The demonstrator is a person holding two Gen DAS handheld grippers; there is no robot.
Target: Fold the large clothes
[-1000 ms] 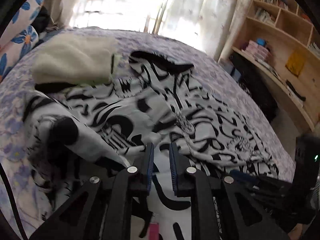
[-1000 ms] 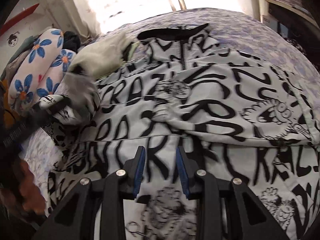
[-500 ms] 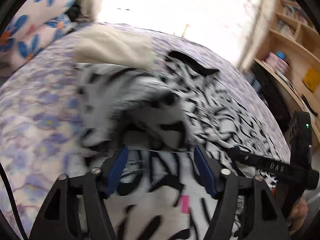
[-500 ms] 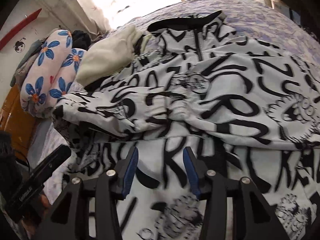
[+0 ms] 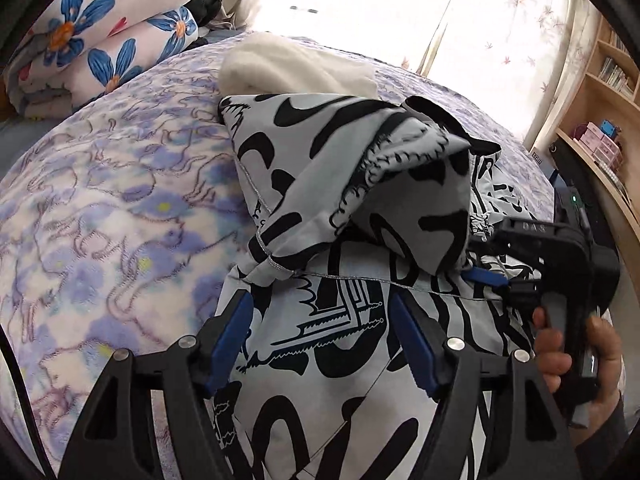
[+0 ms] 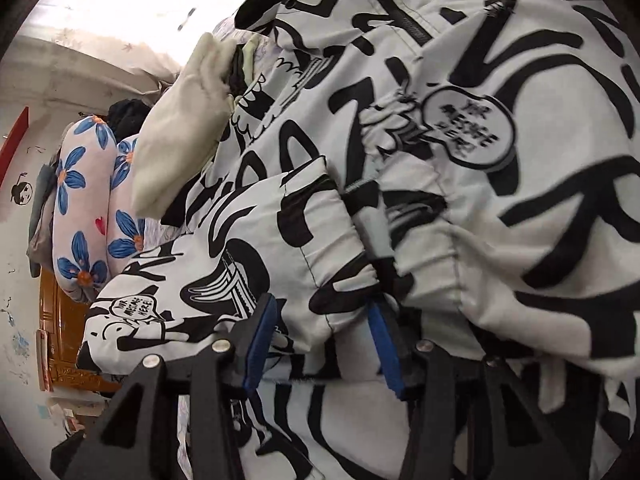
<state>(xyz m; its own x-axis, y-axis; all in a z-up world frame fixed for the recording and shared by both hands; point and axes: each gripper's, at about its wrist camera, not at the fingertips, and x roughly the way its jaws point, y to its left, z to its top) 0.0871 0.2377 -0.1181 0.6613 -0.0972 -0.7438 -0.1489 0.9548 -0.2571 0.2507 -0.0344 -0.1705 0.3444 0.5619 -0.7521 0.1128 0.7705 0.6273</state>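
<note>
A bedroom holds the scene: a bed under a purple flowered bedspread [image 5: 120, 216], with a bright curtained window and wooden shelves beyond it. The left gripper [image 5: 320, 344] stands with its jaws wide and nothing pinched; the black-and-white printed jacket [image 5: 348, 208] lies flat under and between the blue pads [image 5: 412, 344], and just ahead of them a sleeve is folded in across the body, bunched and standing up in a peak, not flat. The right gripper [image 6: 320, 340] has its jaws partly apart around the cuffed end of that sleeve [image 6: 280, 240]; whether the pads press the cloth cannot be told. Seen beside the left jaws, a hand [image 5: 572, 360] carries the right tool. Judging from this, the fold has only begun: one sleeve is brought in, and the rest of the garment looks still spread out, with smoothing and the body folds left. Past the jacket's far edge lies a cream garment [image 5: 296, 68], and further left a flowered quilt roll [image 5: 104, 40]. The shelves are the only containers, holding books and small boxes too small to identify.
</note>
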